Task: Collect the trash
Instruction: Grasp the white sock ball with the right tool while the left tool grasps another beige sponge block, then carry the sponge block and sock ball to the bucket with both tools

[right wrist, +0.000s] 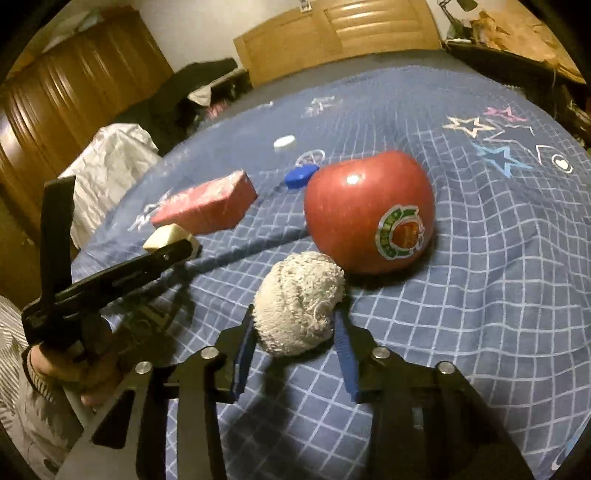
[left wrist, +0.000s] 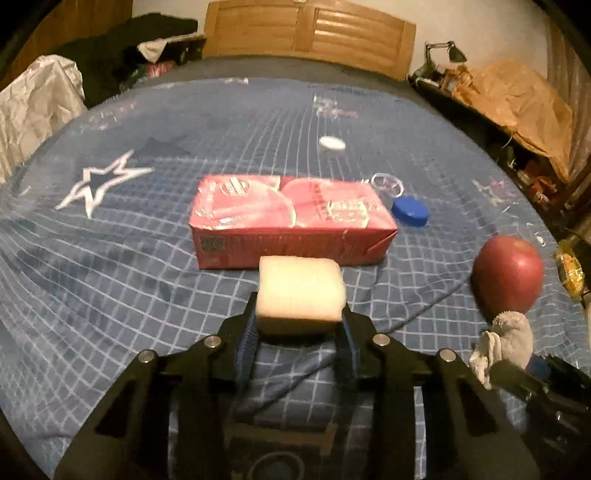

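Note:
My left gripper (left wrist: 299,305) is shut on a pale foam block (left wrist: 301,291), held just above the bed cover. Right behind it lies a pink drink carton (left wrist: 291,218) on its side. My right gripper (right wrist: 295,316) is shut on a balled white cloth (right wrist: 299,295), directly in front of a red apple (right wrist: 369,210) with a sticker. In the right wrist view the left gripper (right wrist: 173,243) with its block (right wrist: 166,232) is at the left, beside the carton (right wrist: 207,206). A blue cap (left wrist: 410,211), a clear ring (left wrist: 387,183) and a white cap (left wrist: 332,143) lie beyond the carton.
Everything rests on a blue grid-patterned bed cover (left wrist: 110,258) with star prints. A wooden headboard (left wrist: 310,33) closes the far end. White crumpled sheeting (left wrist: 33,107) sits off the left edge, brown paper (left wrist: 517,99) and clutter off the right. A hand (right wrist: 74,369) grips the left tool.

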Motion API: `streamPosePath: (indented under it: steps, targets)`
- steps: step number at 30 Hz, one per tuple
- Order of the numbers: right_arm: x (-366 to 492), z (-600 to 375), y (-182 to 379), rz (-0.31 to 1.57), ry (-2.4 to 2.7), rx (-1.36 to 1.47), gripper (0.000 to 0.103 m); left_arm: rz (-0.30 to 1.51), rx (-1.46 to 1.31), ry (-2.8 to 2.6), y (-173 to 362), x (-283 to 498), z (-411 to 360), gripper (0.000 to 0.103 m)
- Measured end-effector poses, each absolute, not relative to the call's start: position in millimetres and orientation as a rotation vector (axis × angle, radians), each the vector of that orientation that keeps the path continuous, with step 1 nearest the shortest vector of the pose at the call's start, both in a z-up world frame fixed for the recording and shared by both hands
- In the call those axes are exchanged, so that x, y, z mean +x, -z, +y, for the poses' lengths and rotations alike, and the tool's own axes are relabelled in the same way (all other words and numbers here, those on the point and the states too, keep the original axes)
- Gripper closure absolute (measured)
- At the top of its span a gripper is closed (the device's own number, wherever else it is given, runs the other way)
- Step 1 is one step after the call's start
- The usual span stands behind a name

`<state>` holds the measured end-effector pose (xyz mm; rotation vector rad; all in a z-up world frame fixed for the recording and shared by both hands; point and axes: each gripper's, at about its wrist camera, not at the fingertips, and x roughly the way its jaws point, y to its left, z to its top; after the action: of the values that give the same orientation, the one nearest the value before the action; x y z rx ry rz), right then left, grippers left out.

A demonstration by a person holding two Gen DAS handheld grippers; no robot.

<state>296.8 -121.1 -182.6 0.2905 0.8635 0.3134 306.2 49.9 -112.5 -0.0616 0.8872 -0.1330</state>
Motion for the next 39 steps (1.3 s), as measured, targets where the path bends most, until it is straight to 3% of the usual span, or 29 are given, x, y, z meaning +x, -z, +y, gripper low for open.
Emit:
streamPosePath:
  steps: [10, 19, 31, 39]
  targets:
    - [247, -116, 146, 0.753, -0.388, 0.188, 0.064, 0.782, -0.121, 0.100, 63, 235, 62, 0.067]
    - [180, -160, 108, 0.660, -0.338, 0.127, 0.064, 0.707, -0.018, 0.081, 27, 193, 5, 0.067]
    - [97, -294, 37, 0.519, -0.051, 0.071, 0.064, 0.628, 0.118, 0.310, -13, 168, -148, 0.067]
    - [60, -437, 1, 0.585, 0.176, 0.097, 0.063, 0.579, 0.244, 0.472, -31, 160, -281, 0.067]
